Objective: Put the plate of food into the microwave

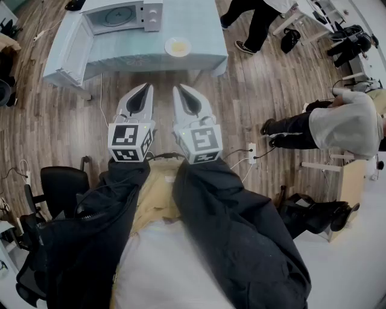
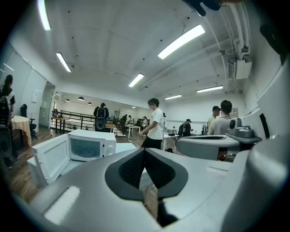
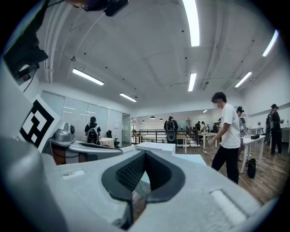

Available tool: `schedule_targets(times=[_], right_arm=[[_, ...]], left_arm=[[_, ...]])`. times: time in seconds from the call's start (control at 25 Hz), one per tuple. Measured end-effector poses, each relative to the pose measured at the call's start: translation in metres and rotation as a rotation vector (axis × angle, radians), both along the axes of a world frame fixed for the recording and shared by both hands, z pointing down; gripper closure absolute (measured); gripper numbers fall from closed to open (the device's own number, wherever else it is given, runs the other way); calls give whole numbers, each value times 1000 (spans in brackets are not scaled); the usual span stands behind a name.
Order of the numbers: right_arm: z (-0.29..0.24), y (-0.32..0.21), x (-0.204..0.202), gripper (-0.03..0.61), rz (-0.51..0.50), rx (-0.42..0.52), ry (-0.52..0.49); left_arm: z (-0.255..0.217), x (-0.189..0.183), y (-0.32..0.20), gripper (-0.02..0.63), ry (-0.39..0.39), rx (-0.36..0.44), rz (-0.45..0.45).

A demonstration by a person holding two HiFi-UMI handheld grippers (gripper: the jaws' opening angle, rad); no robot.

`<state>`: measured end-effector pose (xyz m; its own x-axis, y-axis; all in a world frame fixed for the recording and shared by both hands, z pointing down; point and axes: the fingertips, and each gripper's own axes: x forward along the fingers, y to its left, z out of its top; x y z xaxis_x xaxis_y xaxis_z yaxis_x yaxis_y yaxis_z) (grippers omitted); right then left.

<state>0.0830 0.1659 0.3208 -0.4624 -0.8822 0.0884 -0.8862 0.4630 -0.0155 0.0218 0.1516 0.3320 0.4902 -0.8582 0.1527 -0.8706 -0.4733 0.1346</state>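
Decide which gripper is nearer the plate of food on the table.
Right. The right gripper points almost straight at the plate of food, short of the table; the left gripper sits further left.

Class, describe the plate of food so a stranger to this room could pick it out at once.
Find the pale blue table in the wooden-floored room; a white microwave stands on it with its door open. The plate lies just off the microwave's right front corner, by the table's near edge. It is small, round and white with yellow food, the only dish on the table.
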Motion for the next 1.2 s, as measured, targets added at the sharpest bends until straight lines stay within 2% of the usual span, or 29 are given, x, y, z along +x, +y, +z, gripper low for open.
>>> schedule_targets(times=[0.4,0.96,1.2], right_arm=[[11,-3,-19,583,-1,-30,-12],[40,3,-82,580,-44,-95,-17],[55,-3,-87,580,-43,-129,-10]], left_arm=[[7,-18,-1,614,-10,-11,11],[45,-75,7,614,7,-114,23],[64,-80,-3,614,23,-164,23]])
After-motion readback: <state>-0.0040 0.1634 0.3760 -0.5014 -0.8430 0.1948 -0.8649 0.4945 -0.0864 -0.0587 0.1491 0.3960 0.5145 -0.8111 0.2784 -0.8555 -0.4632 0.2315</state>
